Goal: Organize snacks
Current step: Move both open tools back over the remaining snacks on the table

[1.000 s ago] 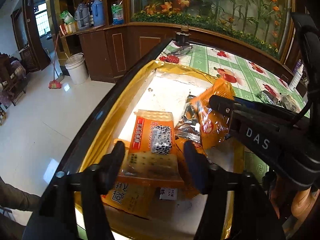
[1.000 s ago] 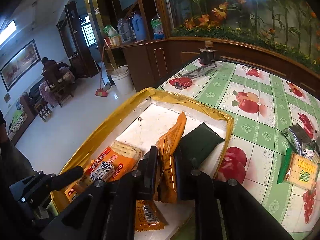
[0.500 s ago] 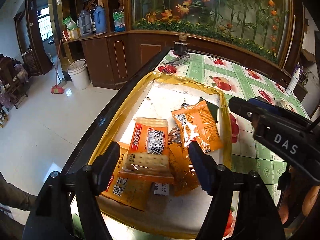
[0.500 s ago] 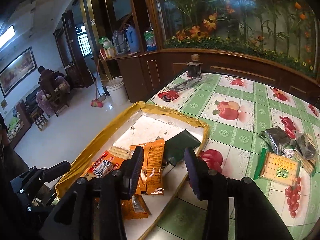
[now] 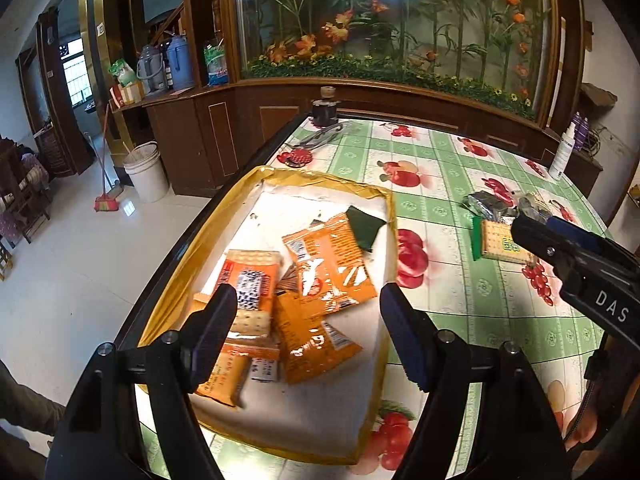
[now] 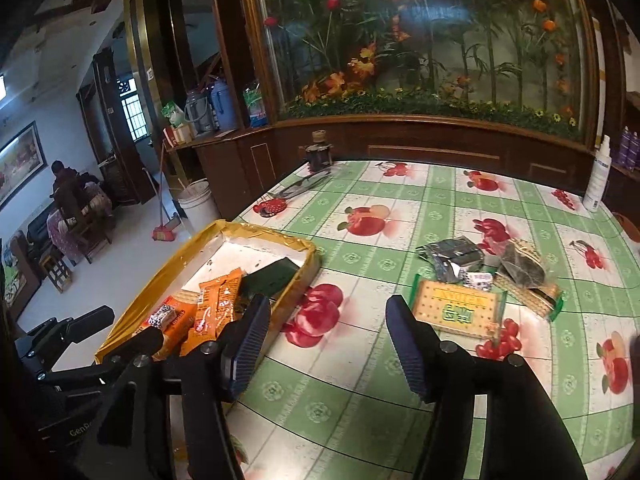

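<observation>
My left gripper [image 5: 308, 336] hangs over the yellow-rimmed tray [image 5: 320, 178], jaws widening with nothing between them. Below it lie the packets I take as sorted: an orange chip bag [image 5: 328, 264] on top, a second orange bag [image 5: 312, 344] under it, orange cracker packs [image 5: 250, 280] on the left side, and a dark green packet [image 5: 364, 222] toward the far corner. My right gripper [image 6: 326, 354] is over the bare fruit-print tablecloth [image 6: 320, 396] just beside the tray's rim, jaws also opening and empty. Ahead of it, well apart from the tray, sits what is left: a green-edged cracker pack [image 6: 456, 308] nearest me, a silver foil packet [image 6: 452, 254] behind it, a small patterned candy [image 6: 476, 280] between them, and a clear-wrapped dark snack [image 6: 524, 268] lying on another cracker pack [image 6: 534, 298]. So I judge the job a little past halfway: about five items are in and about five wait on the cloth. The green-edged cracker pack looks the natural next pick for my right side.
</observation>
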`<action>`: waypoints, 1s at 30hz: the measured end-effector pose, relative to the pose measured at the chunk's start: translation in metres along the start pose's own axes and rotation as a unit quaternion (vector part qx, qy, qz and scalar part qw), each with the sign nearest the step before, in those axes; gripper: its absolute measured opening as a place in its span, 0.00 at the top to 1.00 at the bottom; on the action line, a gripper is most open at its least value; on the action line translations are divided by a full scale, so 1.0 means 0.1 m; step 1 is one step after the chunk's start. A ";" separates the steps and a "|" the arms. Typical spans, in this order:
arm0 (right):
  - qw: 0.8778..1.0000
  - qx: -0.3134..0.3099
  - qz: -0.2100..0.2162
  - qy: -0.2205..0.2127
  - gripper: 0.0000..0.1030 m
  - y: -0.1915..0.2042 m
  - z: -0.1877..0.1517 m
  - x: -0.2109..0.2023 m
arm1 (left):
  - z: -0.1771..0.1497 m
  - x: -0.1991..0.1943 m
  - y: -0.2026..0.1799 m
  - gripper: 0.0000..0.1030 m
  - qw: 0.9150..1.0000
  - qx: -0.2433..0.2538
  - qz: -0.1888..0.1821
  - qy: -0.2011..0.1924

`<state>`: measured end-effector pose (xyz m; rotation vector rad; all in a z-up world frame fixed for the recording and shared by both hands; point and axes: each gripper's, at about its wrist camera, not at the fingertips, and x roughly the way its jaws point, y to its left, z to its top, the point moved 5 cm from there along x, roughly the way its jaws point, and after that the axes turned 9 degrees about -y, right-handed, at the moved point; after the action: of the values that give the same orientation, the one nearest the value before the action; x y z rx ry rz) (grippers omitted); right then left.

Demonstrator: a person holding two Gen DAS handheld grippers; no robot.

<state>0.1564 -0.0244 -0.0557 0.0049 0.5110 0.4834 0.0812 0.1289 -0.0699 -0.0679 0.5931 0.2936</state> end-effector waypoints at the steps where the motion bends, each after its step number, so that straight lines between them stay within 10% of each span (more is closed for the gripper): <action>1: 1.000 0.003 -0.005 -0.002 0.38 -0.07 -0.01 -0.04 | 0.00 -0.01 -0.03 0.28 1.000 0.001 -0.002 0.000; 30: 0.993 0.064 -0.097 0.004 0.22 -1.44 -0.28 -0.55 | 0.02 0.01 -1.15 0.19 0.995 0.075 -0.061 0.007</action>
<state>0.1647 -0.1803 -0.0721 0.0765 0.5444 0.2608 0.1167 0.0191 -0.0712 0.0394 0.6209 0.1298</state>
